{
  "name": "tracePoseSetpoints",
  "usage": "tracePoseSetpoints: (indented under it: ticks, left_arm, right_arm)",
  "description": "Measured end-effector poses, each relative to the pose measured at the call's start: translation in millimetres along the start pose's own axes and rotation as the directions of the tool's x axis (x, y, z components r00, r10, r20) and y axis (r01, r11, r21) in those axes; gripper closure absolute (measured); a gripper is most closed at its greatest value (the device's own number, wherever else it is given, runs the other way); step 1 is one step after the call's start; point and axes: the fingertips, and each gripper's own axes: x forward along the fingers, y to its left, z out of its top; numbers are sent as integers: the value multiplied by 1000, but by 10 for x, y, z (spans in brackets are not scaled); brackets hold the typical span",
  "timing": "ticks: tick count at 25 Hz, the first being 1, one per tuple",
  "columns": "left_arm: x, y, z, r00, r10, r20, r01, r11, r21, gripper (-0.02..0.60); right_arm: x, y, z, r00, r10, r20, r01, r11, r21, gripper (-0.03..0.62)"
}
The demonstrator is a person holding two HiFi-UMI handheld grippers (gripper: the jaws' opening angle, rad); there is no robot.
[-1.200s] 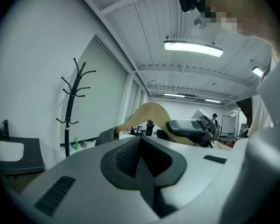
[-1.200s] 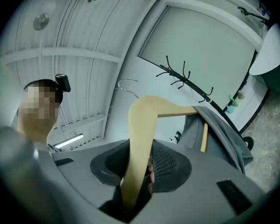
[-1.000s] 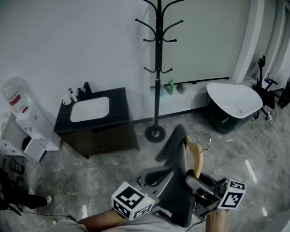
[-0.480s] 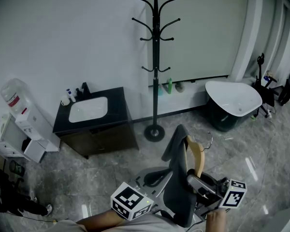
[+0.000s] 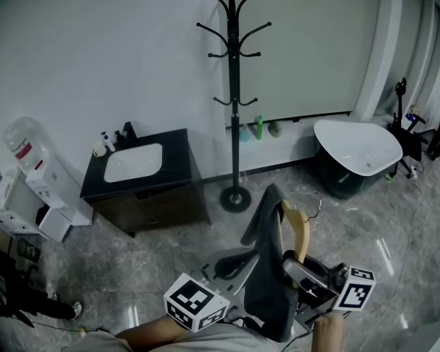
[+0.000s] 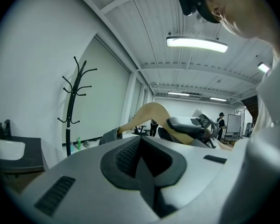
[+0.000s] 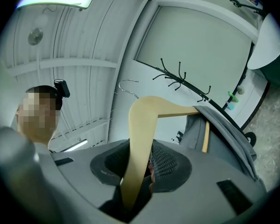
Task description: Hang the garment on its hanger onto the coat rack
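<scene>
A black coat rack stands by the wall on a round base, straight ahead of me. A grey garment hangs over a pale wooden hanger low in the head view, well short of the rack. My right gripper is shut on the hanger's arm, and the metal hook points up and away. The garment drapes to the right of it. My left gripper sits just left of the garment; its jaws are shut with nothing between them.
A dark sink cabinet stands left of the rack, with a water dispenser further left. A white tub is at the right, and bottles line the wall. A person's leg shows at lower left.
The rack has shifted slightly left and up in the head view. Both grippers and the hanger keep their places. The foot at lower left has moved.
</scene>
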Motion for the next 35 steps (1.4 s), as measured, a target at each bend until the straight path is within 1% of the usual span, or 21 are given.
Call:
tracePoseSetpoints:
  ticks: [6,10,15,23,27,31,35]
  left_arm:
    - [291,143,59,1000,-11,9,11,1000,2,577]
    - [559,393,102,1000,-25,12,25,1000,-2,577]
    - [991,956,263,999,-39,27,39,999,0,577]
    - [1728,1943,642,998,-61,35,60,998,23,577]
    - [2022,2305,753,998,-59,33,58,998,24,577]
    - [2285,2606,857,999,-44,30,44,999,20,577]
    - [2634,2921,910,1000,-8,25,8,1000,17,577]
  right_arm:
    - [81,-203,233,1000,8,-7,-8,1000,-6,471]
    - [209,-468,460,1000,-5,-8,5,1000,-10,471]
    - [530,-896,892,1000,-18,-4,18,1000,-16,471]
    - [1110,-1605,1758,999,-43,28,44,998,-44,471]
    - [1350,-1935,2142,998,-47,46,49,997,-60,471]
    - [1580,-2223,2554,998,-36,44,39,997,-68,471]
    - [1777,-2587,2964,999,-16,32,18,998,-66,471]
